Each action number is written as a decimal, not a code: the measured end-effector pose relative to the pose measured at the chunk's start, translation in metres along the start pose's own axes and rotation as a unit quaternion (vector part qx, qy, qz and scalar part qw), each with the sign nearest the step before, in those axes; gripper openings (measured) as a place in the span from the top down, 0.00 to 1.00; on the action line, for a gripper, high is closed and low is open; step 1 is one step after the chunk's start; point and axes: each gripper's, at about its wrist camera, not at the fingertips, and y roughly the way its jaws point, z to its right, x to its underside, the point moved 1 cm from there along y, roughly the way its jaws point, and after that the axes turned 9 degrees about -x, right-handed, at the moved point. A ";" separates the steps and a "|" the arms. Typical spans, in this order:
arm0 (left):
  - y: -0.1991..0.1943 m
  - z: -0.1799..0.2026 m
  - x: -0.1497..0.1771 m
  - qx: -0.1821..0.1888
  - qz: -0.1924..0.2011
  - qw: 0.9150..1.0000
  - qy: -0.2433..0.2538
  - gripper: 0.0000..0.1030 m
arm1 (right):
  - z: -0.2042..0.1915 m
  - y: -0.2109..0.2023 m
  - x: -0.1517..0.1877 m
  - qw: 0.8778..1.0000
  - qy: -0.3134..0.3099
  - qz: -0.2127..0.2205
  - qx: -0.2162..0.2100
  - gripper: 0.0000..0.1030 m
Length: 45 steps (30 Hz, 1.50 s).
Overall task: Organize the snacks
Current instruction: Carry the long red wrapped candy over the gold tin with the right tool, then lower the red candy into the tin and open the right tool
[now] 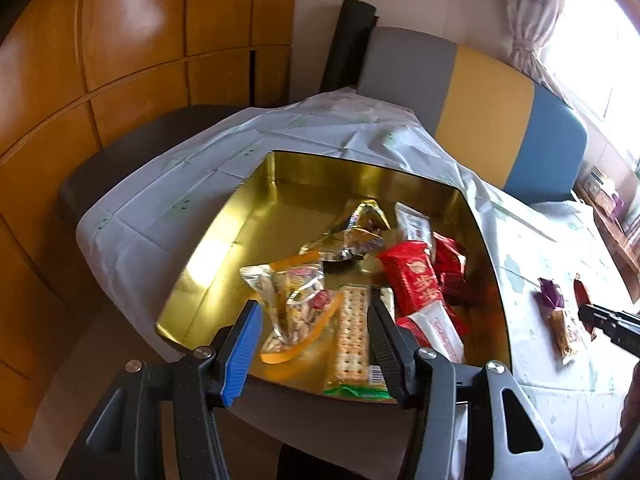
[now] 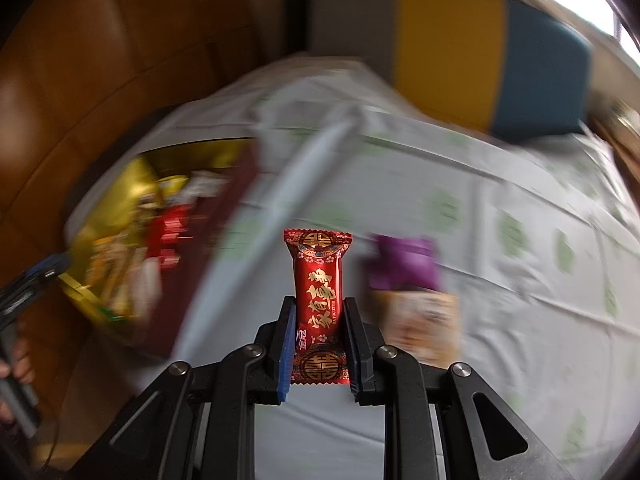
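Observation:
A gold tin tray [image 1: 256, 208] holds several snacks: a clear nut bag [image 1: 292, 300], a cracker pack [image 1: 354, 340], a silver foil pack [image 1: 352, 232] and red packets [image 1: 412, 276]. My left gripper [image 1: 314, 312] is open and empty above the tray's near edge. My right gripper [image 2: 319, 312] is shut on a red candy packet [image 2: 318, 280] with gold characters, held above the tablecloth. A purple-topped snack packet [image 2: 404, 264] lies just to its right; it also shows in the left wrist view [image 1: 552, 296]. The right wrist view is blurred, with the tray [image 2: 120, 184] at left.
A white patterned tablecloth [image 1: 540, 240] covers the table. A bench with grey, yellow and blue cushions [image 1: 480, 92] stands behind it. Orange wooden cabinets [image 1: 120, 60] fill the left side. A window with a curtain [image 1: 536, 8] is at the far right.

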 end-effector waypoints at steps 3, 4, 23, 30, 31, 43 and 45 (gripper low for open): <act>0.000 -0.010 -0.002 -0.008 0.003 1.000 -0.011 0.46 | -0.045 0.013 -0.010 0.998 -0.035 -0.004 -0.044 0.79; 0.001 -0.014 -0.002 -0.012 0.004 1.000 -0.014 0.46 | -0.058 0.017 -0.012 0.998 -0.045 -0.006 -0.053 0.79; 0.016 -0.031 0.008 -0.019 -0.017 0.999 -0.029 0.46 | -0.143 0.120 -0.004 0.985 -0.108 -0.096 -0.095 0.76; 0.014 -0.026 0.009 -0.016 -0.017 1.000 -0.019 0.46 | -0.137 0.116 -0.004 0.988 -0.106 -0.089 -0.070 0.75; 0.013 -0.026 0.009 -0.016 -0.017 1.000 -0.018 0.46 | -0.137 0.115 -0.004 0.988 -0.104 -0.089 -0.071 0.74; 0.005 -0.018 0.010 -0.010 -0.011 1.000 -0.003 0.46 | -0.132 0.107 0.002 0.989 -0.086 -0.086 -0.079 0.70; 0.004 -0.017 0.010 -0.010 -0.010 1.000 -0.002 0.46 | -0.133 0.103 0.002 0.990 -0.084 -0.083 -0.083 0.70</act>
